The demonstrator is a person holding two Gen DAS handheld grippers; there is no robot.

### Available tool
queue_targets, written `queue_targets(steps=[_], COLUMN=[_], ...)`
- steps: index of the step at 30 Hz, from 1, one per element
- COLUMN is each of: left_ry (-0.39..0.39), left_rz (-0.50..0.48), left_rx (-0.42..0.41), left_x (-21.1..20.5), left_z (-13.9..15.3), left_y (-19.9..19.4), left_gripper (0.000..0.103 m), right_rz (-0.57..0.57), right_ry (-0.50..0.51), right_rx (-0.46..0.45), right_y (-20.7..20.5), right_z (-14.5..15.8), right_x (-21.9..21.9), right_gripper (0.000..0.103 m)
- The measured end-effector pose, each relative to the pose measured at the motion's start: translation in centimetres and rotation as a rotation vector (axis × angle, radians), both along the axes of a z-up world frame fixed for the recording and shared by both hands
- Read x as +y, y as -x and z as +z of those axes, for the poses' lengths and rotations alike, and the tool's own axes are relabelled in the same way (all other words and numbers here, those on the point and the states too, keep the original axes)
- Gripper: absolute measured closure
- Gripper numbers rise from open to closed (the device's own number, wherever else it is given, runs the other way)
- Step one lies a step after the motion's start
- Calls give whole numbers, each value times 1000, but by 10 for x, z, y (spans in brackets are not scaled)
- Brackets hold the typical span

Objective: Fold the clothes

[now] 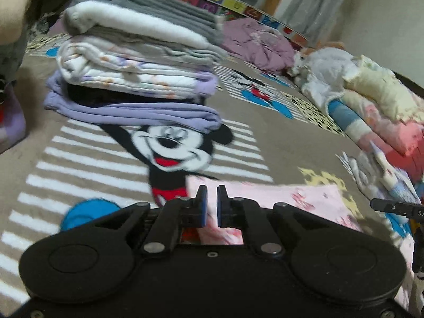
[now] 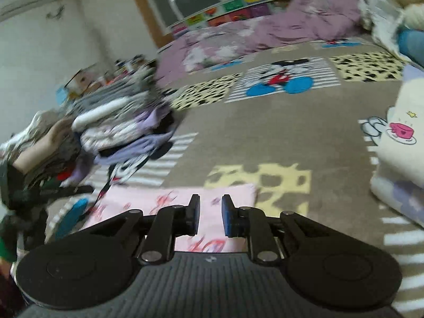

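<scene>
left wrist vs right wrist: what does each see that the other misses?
Left wrist only: the large mouse face on the rug, and the tip of another black tool at the right edge.

Right wrist only: a cream fabric with a pink teacup print, far right.

Both: the pink printed garment flat under the open grippers, the folded stack, and the patterned rug.

left wrist: low, forward | right wrist: same | shared: pink cloth (image 1: pixel 278 206)
</scene>
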State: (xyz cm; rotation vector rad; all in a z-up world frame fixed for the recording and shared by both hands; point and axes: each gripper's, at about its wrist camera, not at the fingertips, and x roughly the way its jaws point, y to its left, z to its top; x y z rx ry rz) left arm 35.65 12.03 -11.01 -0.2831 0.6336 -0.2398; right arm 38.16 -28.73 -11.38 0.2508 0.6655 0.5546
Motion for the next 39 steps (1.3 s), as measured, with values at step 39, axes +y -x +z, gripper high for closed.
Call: queue_targets(steps=[39], left_ry=[-311], left_rz=[86], left_rx=[-4], left_x=[-79], left_z=[-19], left_y=[125], left_gripper=[75], right_rz=[23], right_ry=[284], right_rx=[-97], right_y=[222], right_z=[-32], right_x=[37], right_gripper=[75])
